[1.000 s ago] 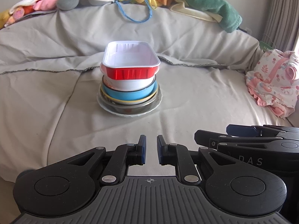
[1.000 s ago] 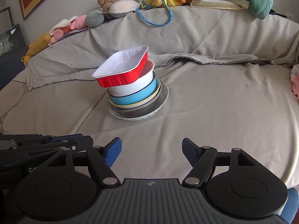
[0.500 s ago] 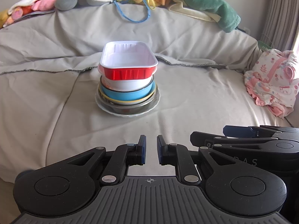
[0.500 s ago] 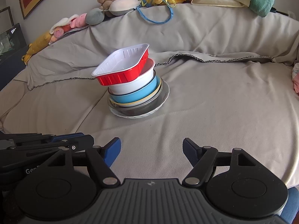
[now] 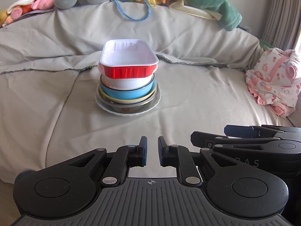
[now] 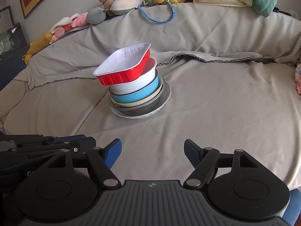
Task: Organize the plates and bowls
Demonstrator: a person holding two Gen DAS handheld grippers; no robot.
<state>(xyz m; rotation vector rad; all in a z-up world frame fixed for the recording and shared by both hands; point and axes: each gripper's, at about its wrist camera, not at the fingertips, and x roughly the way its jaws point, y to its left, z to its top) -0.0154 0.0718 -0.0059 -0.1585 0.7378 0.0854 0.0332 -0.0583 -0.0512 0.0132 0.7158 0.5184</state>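
Stack of dishes (image 5: 128,86) sits mid-sofa on grey cover (image 5: 197,98), well back from front edge. Red foil tray (image 5: 128,61) on top, tilted, over white bowl (image 5: 128,82), blue bowl (image 5: 129,94), yellow-rimmed plate, metal bowl, white scalloped plate (image 6: 165,98) at bottom. Left gripper (image 5: 151,153) near front edge, fingers drawn together, narrow gap, nothing between. Right gripper (image 6: 152,153) beside it, fingers spread apart, empty. Plush toys (image 6: 105,7) along sofa back; green towel (image 5: 207,1) at back right corner.

A grey-sheeted bed (image 5: 56,98) carries stacked dishes (image 5: 128,86) and pink clothing (image 5: 272,82).
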